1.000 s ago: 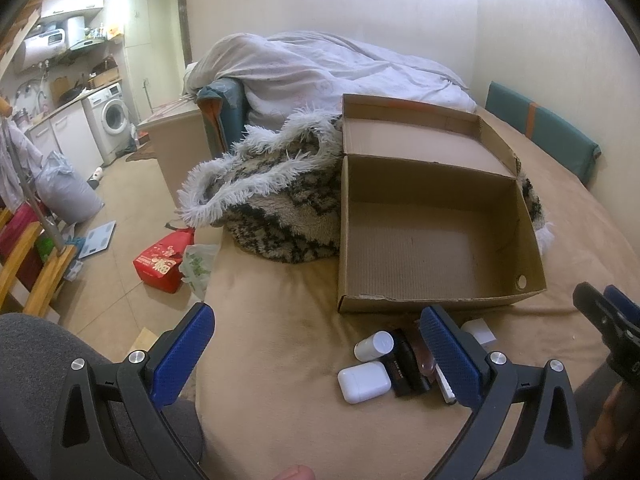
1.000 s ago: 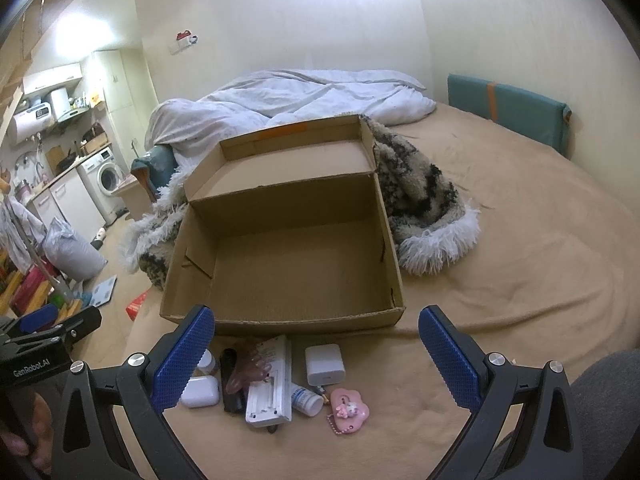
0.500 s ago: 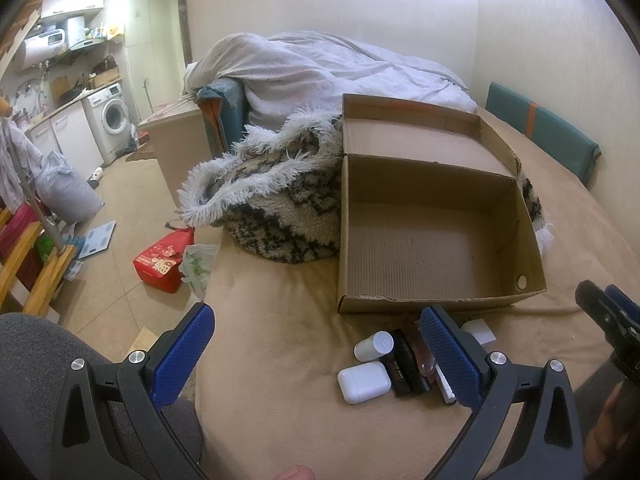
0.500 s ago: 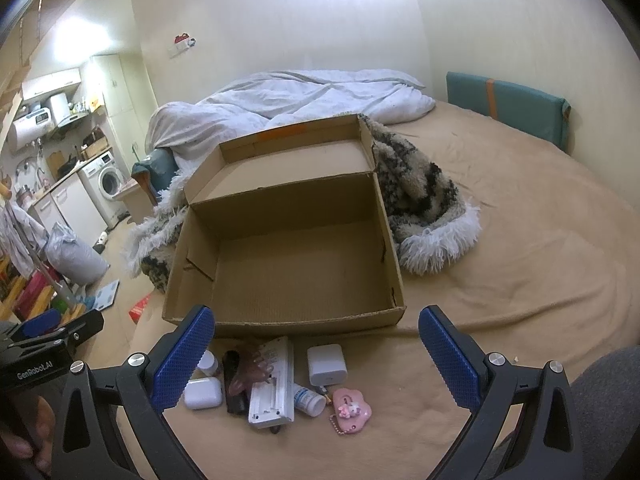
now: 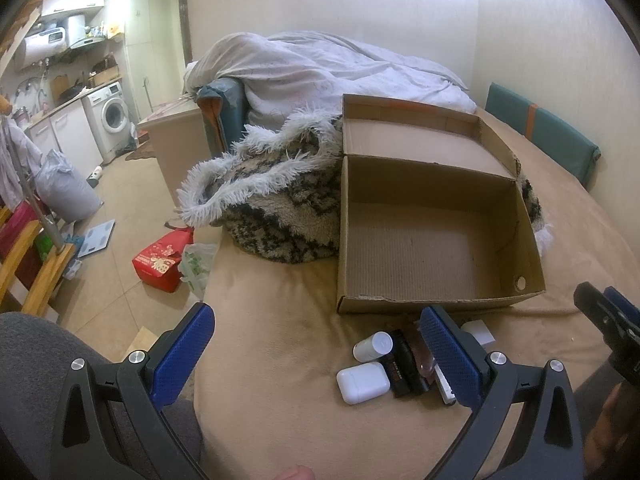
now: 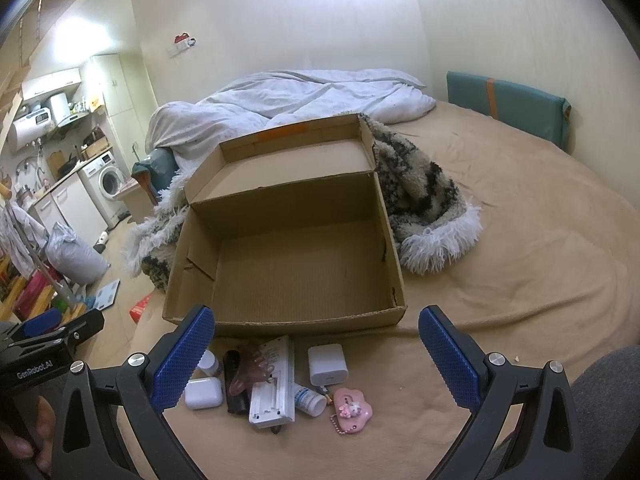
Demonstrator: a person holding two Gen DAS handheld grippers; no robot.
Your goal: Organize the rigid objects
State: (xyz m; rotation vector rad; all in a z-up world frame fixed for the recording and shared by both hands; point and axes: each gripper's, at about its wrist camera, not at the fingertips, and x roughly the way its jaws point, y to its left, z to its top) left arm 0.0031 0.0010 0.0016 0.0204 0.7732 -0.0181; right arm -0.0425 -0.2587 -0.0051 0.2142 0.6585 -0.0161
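An open, empty cardboard box sits on the tan bed. In front of it lies a cluster of small items: a white earbud case, a small white bottle, a black bar, a pink hair claw, a white remote, a white charger cube, a small tube and a pink charm. My left gripper is open above the bed's near edge, left of the items. My right gripper is open above the items.
A fluffy black-and-white blanket lies behind and beside the box, with a white duvet further back. A teal cushion leans on the right wall. The bed's left edge drops to the floor, where a red bag lies.
The right gripper view has shifted slightly downward and forward toward the items. The left gripper has barely moved. Both stay open.
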